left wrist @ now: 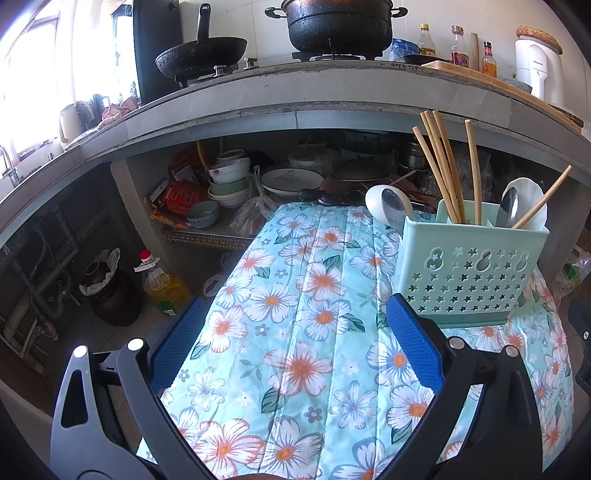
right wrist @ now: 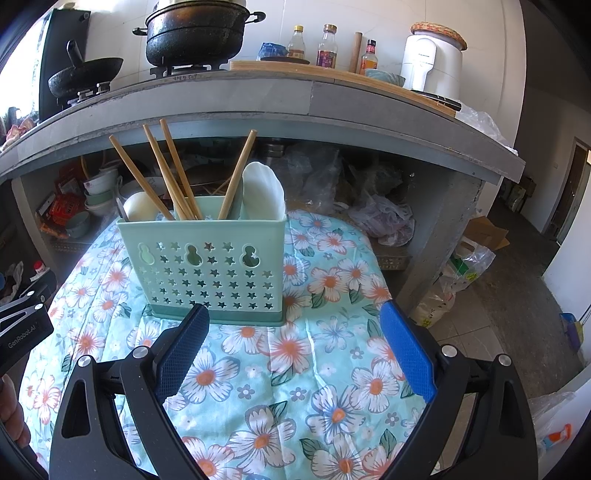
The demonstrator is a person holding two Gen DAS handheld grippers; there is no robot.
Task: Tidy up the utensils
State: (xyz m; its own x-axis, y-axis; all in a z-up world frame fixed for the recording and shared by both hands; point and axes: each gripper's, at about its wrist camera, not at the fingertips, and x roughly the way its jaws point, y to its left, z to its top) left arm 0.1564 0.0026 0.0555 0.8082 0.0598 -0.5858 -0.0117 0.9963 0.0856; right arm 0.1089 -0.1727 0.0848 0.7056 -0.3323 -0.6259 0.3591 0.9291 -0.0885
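Chopsticks [right wrist: 173, 177] (upright) in caddy [right wrist: 207, 266] on cloth [right wrist: 295, 369]

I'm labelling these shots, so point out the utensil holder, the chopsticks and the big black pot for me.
utensil holder [right wrist: 207, 269]: right wrist view, on its perforated front wall.
chopsticks [right wrist: 173, 173]: right wrist view, on the shaft of one of the middle sticks.
black pot [left wrist: 338, 26]: left wrist view, on its side wall above the burner.

**Two low wrist views facing the kitchen counter**

Both cameras sit just above the floral turquoise cloth [left wrist: 295, 295] and look forward along their blue-padded fingers toward the grey concrete counter [left wrist: 280, 96]. The left view stands left of the mint-green perforated plastic utensil caddy [left wrist: 469, 266], seeing it at right. The right view faces it near-centre and close. Both share caddy, cloth, counter and black iron pot [right wrist: 195, 33].
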